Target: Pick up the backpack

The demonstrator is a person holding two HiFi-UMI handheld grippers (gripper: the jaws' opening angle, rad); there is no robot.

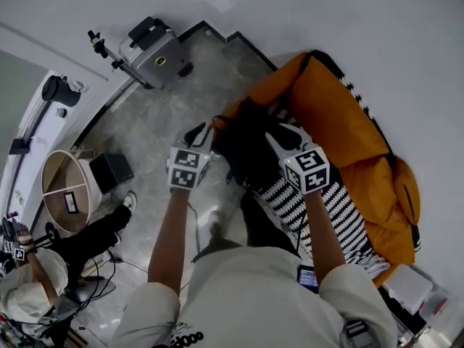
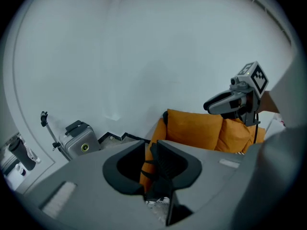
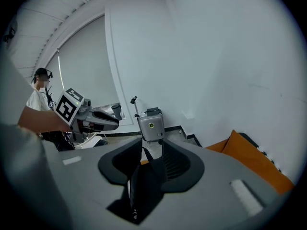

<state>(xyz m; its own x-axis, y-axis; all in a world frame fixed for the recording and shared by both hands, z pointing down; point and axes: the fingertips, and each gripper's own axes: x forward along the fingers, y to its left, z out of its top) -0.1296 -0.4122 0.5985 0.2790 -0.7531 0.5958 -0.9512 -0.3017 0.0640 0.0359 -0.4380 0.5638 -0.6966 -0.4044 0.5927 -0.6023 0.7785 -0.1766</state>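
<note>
1. Nearest, at the bottom centre of the head view, the person's two arms reach up the frame.
2. Left hand-held gripper (image 1: 205,133): it sits just left of centre. Its own view shows the jaws partly apart, with black webbing in the narrow gap. The pads do not appear to press on the webbing.
3. Right hand-held gripper (image 1: 280,138): it sits just right of centre. Its own view shows the jaws partly apart, with dark fabric low in the gap and a thin strap rising through it. No clamping is evident.
4. Backpack (image 1: 243,154): the black mass at frame centre, between the two grippers. It lies at the left end of the orange sofa (image 1: 341,114), beside a black-and-white striped cloth (image 1: 341,223). Whether it rests on the seat or leans against the sofa's edge cannot be determined.
5. Handling, as a judgement:
   - The body is soft fabric and is expected to sag and fold when lifted.
   - Its weight depends on contents that are not visible.
   - It is not fragile, and woven webbing should give good friction.
   - Take hold of a strap or the top loop, one gripper to each side, not the slack panel.
   - Close fully across the webbing so that it cannot slide out.
6. Further off, the grey stone floor (image 1: 156,122) runs to the upper left.
7. A silver suitcase (image 1: 154,55) stands there against the white wall (image 1: 348,13).
</note>
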